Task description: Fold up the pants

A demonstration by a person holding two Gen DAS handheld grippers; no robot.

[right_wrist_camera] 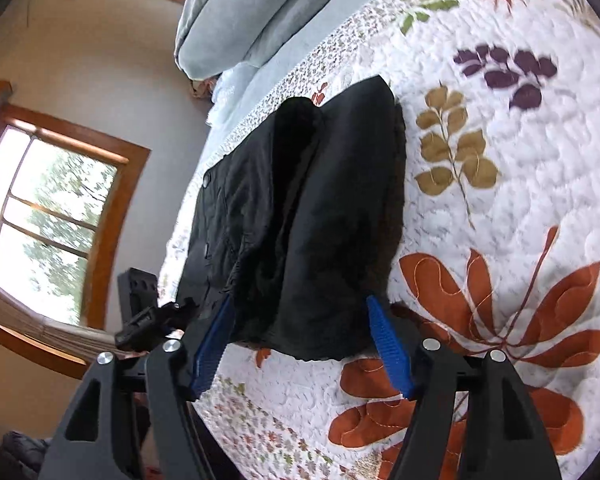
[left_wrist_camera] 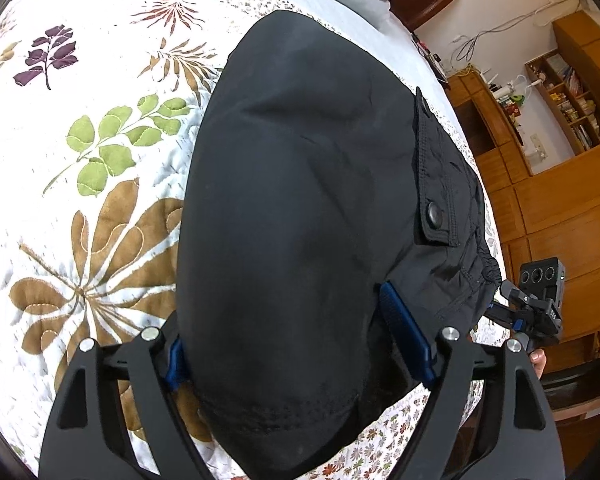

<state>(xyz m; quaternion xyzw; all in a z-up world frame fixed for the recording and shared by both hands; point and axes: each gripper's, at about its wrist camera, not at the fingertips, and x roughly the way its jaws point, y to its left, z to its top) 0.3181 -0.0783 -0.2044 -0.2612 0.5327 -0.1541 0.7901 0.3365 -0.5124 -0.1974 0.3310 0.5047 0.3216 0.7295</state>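
Black pants (left_wrist_camera: pixel 300 208) lie folded on a floral quilt (left_wrist_camera: pixel 80 152), with a snap pocket flap on their right side. My left gripper (left_wrist_camera: pixel 296 344) is open, its blue pads (left_wrist_camera: pixel 404 332) spread either side of the near fabric edge, which bulges between them. In the right wrist view the pants (right_wrist_camera: pixel 308 216) lie as a folded stack ahead. My right gripper (right_wrist_camera: pixel 300 332) is open, with blue pads (right_wrist_camera: pixel 384 340) flanking the near hem. Neither gripper clamps the cloth. The right gripper's body (left_wrist_camera: pixel 536 304) shows at the right of the left wrist view.
The quilt (right_wrist_camera: pixel 500 200) covers a bed with grey pillows (right_wrist_camera: pixel 240 12) at the far end. Wooden cabinets and shelves (left_wrist_camera: pixel 560 120) stand beyond the bed edge. A window (right_wrist_camera: pixel 48 208) is on the other side.
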